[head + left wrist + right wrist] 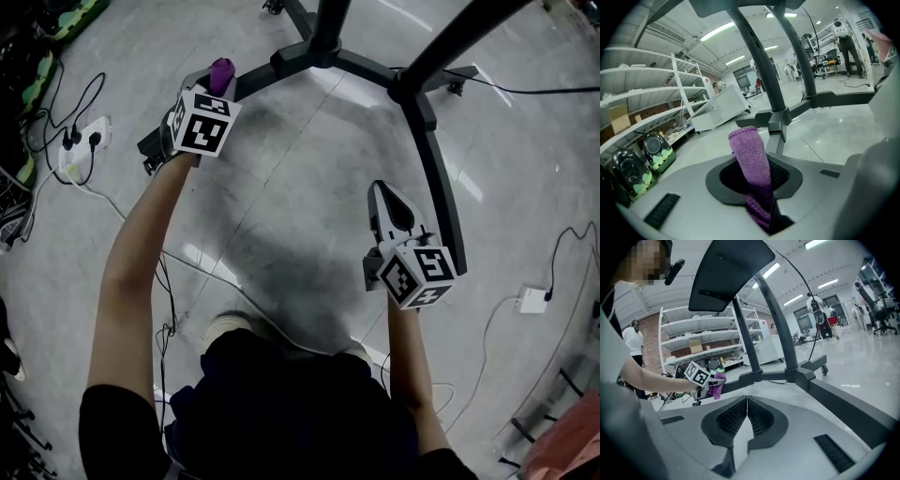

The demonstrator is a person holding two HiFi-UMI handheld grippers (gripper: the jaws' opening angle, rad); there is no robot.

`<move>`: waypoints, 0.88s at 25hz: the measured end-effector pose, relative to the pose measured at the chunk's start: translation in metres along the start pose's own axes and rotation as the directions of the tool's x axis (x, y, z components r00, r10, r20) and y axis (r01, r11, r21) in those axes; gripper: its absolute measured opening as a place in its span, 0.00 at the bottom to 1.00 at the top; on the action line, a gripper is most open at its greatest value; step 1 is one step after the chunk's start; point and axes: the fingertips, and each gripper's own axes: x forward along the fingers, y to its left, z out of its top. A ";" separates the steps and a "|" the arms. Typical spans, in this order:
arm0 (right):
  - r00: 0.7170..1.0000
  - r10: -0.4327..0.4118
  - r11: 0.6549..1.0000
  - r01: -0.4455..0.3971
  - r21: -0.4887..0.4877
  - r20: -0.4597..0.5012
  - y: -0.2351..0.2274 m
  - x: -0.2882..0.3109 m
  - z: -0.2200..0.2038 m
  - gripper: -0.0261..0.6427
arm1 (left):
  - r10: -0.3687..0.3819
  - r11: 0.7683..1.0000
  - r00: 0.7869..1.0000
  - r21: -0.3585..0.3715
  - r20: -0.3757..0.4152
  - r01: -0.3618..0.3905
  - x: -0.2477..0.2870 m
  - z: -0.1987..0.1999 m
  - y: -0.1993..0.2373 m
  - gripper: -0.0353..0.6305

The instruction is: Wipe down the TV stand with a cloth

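Head view is showing the TV stand [433,150] spreading its black legs across the floor. Wiping is judged barely begun, with most of the stand remaining. The left tool [217,81] is clamping the purple cloth [222,67] at the stand's left leg; contact cannot be told. The right tool [382,193] is hovering near the right leg, jaws together on nothing. A cardboard box [619,118] is sitting on a shelf, contents hidden.

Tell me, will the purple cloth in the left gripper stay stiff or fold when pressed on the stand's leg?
Probably fold: the purple cloth looks knitted and soft, though its tip stands up. It likely will not slip, since the left gripper is shut on it.
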 end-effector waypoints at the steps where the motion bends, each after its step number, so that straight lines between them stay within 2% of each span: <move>1: 1.000 -0.006 1.000 0.006 0.003 0.001 -0.002 -0.001 0.000 0.07 | -0.003 1.000 1.000 0.008 0.002 0.003 0.005 0.004 -0.003 0.18; 13: 0.998 -0.058 0.998 0.058 0.006 -0.008 -0.022 -0.008 -0.002 0.07 | -0.006 0.999 0.999 0.039 0.036 0.005 0.050 0.040 -0.018 0.18; 22: 0.999 -0.033 0.999 0.033 -0.008 -0.015 -0.020 0.004 -0.001 0.07 | -0.045 0.996 0.995 0.080 0.084 0.038 0.059 0.072 -0.042 0.18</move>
